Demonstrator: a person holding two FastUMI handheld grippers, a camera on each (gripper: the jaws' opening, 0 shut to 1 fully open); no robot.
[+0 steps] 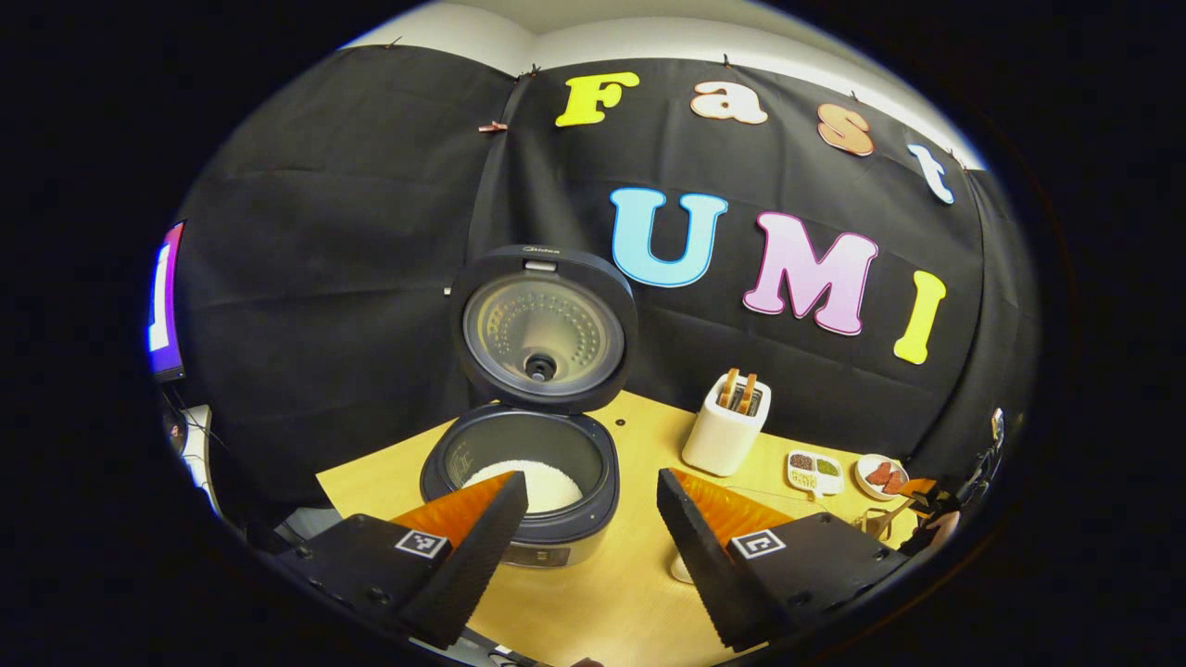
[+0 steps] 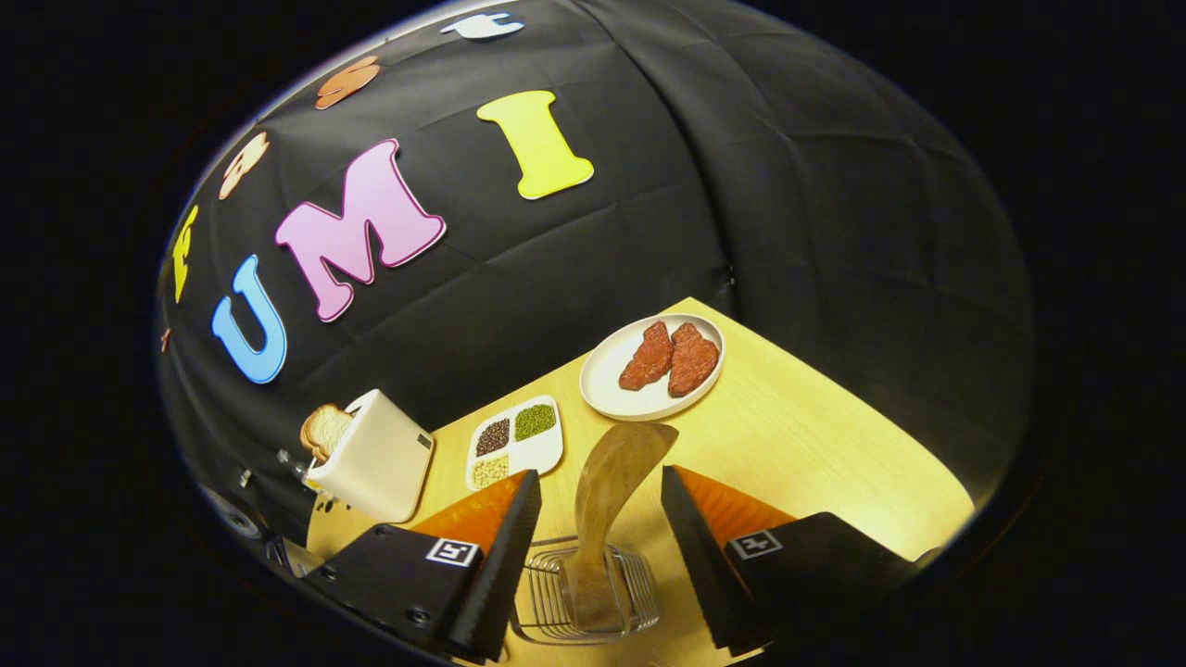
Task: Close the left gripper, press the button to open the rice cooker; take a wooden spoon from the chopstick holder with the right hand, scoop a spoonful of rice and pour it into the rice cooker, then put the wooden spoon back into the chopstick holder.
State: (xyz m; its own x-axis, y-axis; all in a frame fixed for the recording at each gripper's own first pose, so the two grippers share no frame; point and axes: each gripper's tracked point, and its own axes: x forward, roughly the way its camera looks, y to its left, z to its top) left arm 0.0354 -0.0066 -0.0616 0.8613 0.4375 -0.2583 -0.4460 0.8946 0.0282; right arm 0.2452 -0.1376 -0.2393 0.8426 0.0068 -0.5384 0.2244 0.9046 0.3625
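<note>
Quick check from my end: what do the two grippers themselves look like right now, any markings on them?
The left gripper and right gripper look alike: two wedge-shaped, ridged fingers on black blocky mounts, each mount bearing a small square black-and-white tag. Screw heads dot the mounts. No cables visible.

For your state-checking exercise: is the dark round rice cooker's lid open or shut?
Open. The dark round rice cooker has its lid standing upright behind the pot, showing white rice inside.

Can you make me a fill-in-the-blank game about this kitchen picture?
1. The rice cooker has its lid ____.
2. The wooden spoon stands in the wire ____.
3. The white plate holds ____ pieces of meat.
4. The toaster holds a slice of ____.

Missing words: open; chopstick holder; two; bread
</note>
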